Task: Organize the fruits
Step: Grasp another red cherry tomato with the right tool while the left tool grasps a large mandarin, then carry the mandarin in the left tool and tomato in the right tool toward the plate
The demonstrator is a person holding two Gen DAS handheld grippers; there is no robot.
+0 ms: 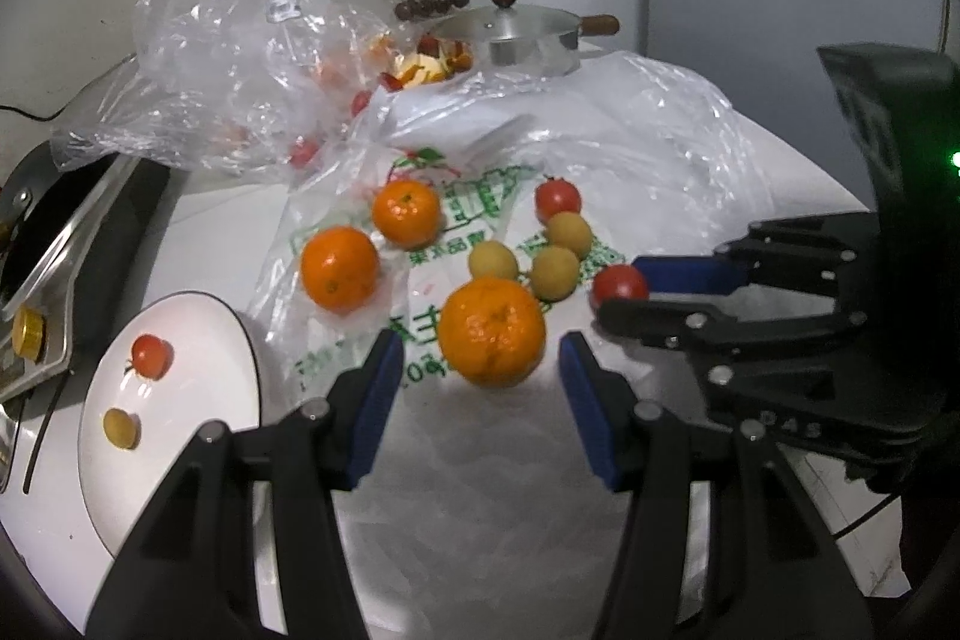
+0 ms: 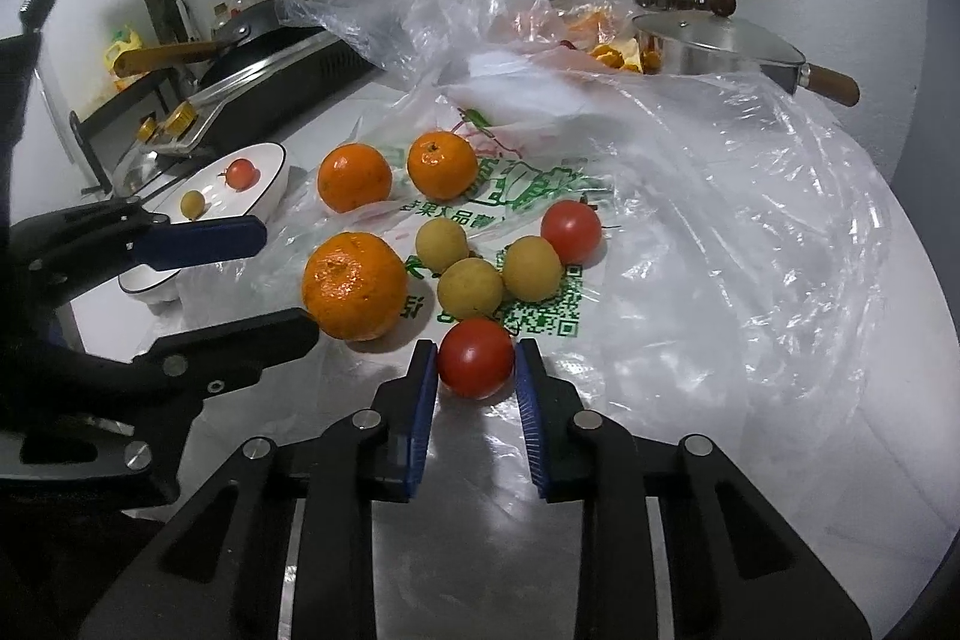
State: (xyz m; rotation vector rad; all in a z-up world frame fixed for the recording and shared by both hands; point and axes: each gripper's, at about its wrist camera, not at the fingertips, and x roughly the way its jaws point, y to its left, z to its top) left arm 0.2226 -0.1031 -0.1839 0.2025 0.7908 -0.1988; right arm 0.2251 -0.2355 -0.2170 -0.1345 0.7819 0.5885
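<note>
Right gripper (image 2: 475, 370): blue pads stand on either side of a red cherry tomato (image 2: 475, 357), touching or all but touching its flanks; the fruit rests on the printed plastic bag (image 2: 540, 196). I judge the jaws closed on it, not yet lifted.

Left gripper (image 1: 480, 358): jaws wide, nothing held. A large mandarin (image 1: 491, 331) sits between the fingertips, just ahead, with clear gaps on both sides.

Step in hand, by judgement: picking loose fruit off the bag for transfer to the white plate (image 1: 198, 316). The tomato grasp appears made; the mandarin grasp is only lined up.

Next move calls for light pressure on the soft tomato, a straight lift clear of the slack film, then carriage to the left past the left gripper, which stands close by; collision is the risk. The mandarin needs the left jaws closed well in.

Containers:
- White plate, to the left of the left gripper: one cherry tomato (image 1: 151, 355) and one small yellow fruit (image 1: 122, 427), apart from each other.
- Printed bag, ahead of both grippers: two further mandarins, three yellow fruits, one more red tomato.
- Lidded metal pot (image 1: 516, 31), far ahead: contents hidden.
- Crumpled clear bag (image 1: 228, 40), ahead left: reddish items inside, indistinct.
</note>
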